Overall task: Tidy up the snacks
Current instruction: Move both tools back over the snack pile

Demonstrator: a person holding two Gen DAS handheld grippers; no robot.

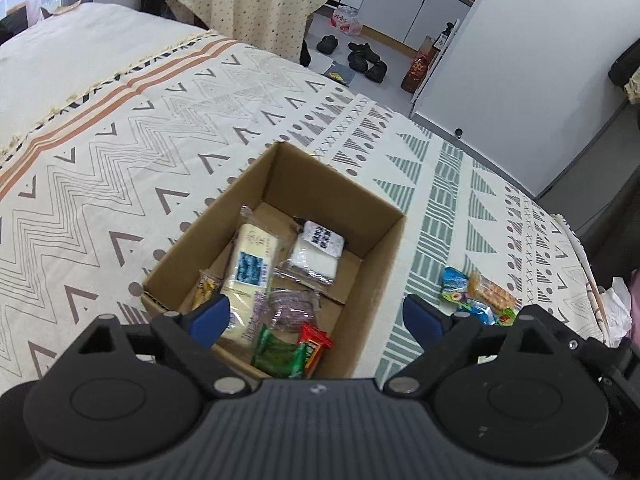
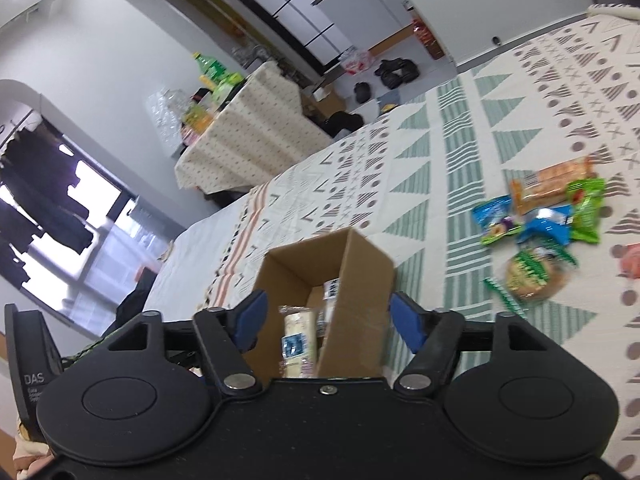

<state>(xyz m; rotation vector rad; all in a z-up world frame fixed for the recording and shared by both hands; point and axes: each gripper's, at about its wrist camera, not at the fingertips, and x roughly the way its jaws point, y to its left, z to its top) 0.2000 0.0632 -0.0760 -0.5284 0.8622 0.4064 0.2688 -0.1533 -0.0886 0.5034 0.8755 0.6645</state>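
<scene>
An open cardboard box (image 1: 384,236) sits on the patterned bedspread (image 1: 120,160) and holds several snack packets: a long cream packet (image 1: 250,268), a white packet (image 1: 318,250), a purple one (image 1: 290,310), a green one (image 1: 278,354) and a red one (image 1: 314,346). My left gripper (image 1: 316,314) is open and empty above the box's near end. My right gripper (image 2: 326,320) is open and empty, tilted, just over the box (image 2: 360,272). Loose snacks lie on the bedspread to the right: an orange bar (image 2: 552,184), blue packets (image 2: 520,224) and green packets (image 2: 586,208), which also show in the left wrist view (image 1: 476,296).
A round cookie packet (image 2: 532,272) and a pink item (image 2: 632,260) lie beside the loose snacks. The bed's far edge drops to a floor with shoes (image 1: 364,60). A cloth-covered table (image 2: 244,120) stands beyond the bed.
</scene>
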